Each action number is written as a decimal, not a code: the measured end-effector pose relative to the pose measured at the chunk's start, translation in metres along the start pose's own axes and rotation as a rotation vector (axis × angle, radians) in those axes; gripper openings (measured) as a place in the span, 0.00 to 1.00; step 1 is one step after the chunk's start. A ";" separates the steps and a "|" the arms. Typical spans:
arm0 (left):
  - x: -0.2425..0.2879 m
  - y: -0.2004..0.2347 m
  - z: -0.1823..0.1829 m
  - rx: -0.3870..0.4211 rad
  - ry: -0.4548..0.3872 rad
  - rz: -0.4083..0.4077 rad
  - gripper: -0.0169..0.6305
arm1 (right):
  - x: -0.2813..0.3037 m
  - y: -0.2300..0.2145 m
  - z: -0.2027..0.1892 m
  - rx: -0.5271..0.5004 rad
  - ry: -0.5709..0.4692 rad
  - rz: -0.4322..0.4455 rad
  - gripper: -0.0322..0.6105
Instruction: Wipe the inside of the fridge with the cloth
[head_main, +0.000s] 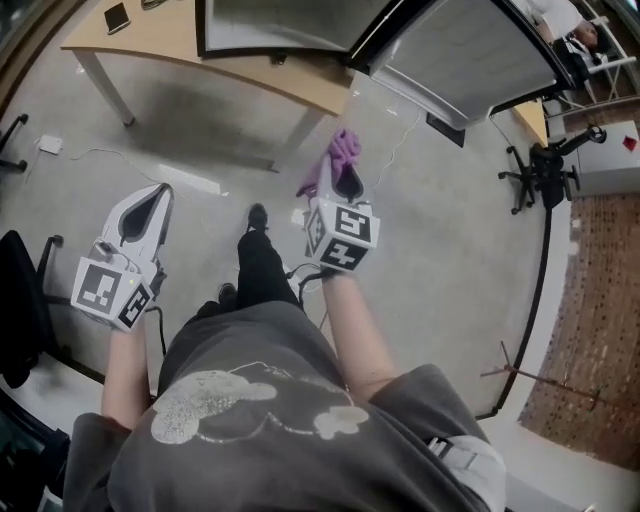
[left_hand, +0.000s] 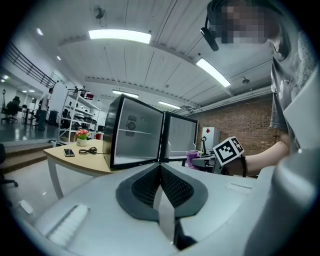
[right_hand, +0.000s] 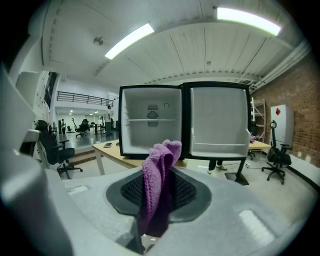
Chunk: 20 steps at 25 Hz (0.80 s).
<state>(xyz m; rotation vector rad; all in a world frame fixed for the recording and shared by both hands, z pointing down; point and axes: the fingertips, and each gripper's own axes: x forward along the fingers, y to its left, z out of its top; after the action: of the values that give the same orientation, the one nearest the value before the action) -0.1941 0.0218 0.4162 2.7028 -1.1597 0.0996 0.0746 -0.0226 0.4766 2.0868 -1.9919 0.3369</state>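
Note:
A small black fridge (right_hand: 152, 122) stands on a wooden table (right_hand: 125, 159), its door (right_hand: 217, 122) swung wide and the white inside bare. My right gripper (right_hand: 159, 187) is shut on a purple cloth (right_hand: 159, 175) that sticks up between its jaws, some way in front of the fridge. In the head view the cloth (head_main: 340, 160) hangs at the tip of the right gripper (head_main: 342, 190), short of the open fridge (head_main: 280, 25). My left gripper (head_main: 150, 205) is shut and holds nothing; in its own view the left gripper (left_hand: 160, 187) sees the fridge (left_hand: 135, 137) from the left.
A phone (left_hand: 69, 152), a cable and a flower pot (left_hand: 82, 137) lie on the table's left part. Office chairs stand at the right (right_hand: 275, 157) and left (right_hand: 55, 150). A white power strip and cord (head_main: 50, 145) lie on the floor. The person's foot (head_main: 257, 215) is between the grippers.

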 end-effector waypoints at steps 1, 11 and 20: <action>-0.006 -0.005 -0.006 -0.013 0.009 -0.007 0.05 | -0.013 -0.006 -0.007 0.002 0.014 -0.019 0.18; -0.007 -0.044 -0.019 -0.063 0.007 -0.107 0.05 | -0.065 -0.024 -0.035 0.013 0.070 -0.075 0.18; -0.016 -0.051 -0.012 -0.044 -0.014 -0.073 0.05 | -0.063 -0.004 -0.019 -0.003 0.020 0.011 0.18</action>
<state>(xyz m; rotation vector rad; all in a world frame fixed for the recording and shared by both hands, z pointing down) -0.1683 0.0704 0.4180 2.7078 -1.0534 0.0433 0.0751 0.0437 0.4738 2.0628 -1.9921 0.3555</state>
